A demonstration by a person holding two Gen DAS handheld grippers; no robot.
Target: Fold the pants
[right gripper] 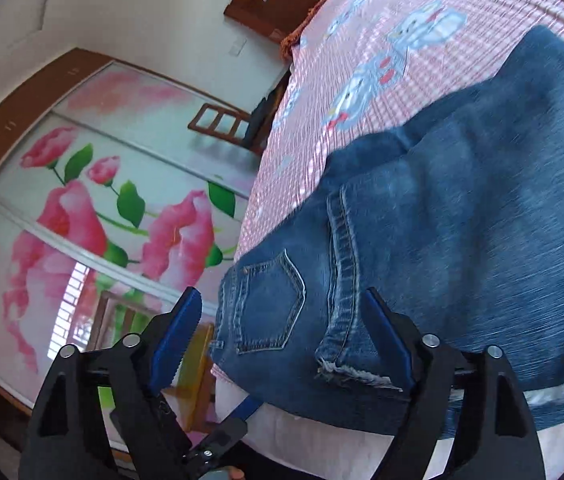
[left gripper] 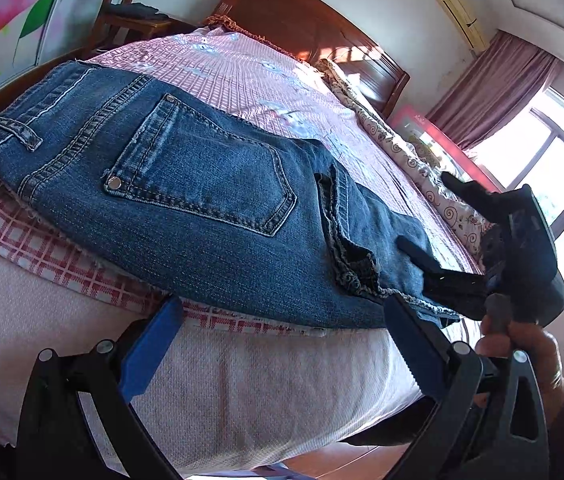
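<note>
The left gripper (left gripper: 282, 344) has its blue jaws spread wide with nothing between them, hovering just off the near edge of the bed (left gripper: 242, 392), below the folded denim. The right gripper (right gripper: 285, 340) is likewise wide apart and holds nothing; in its own view the jaws bracket a frayed leg hem (right gripper: 345, 372) without closing on it, and in the left wrist view its black fingers reach over the same hem end of the bundle.

The jeans (left gripper: 186, 184) lie along the near edge of the bed on a pink checked sheet (left gripper: 242, 76), back pocket (left gripper: 202, 176) facing up, waistband toward the left corner. The legs appear doubled back so the hems rest near the seat, over the layer below.

Judging by this, at least one fold looks done and laid flat. Probably left: another fold to make the bundle compact, or just smoothing the loose hem corner.
</note>
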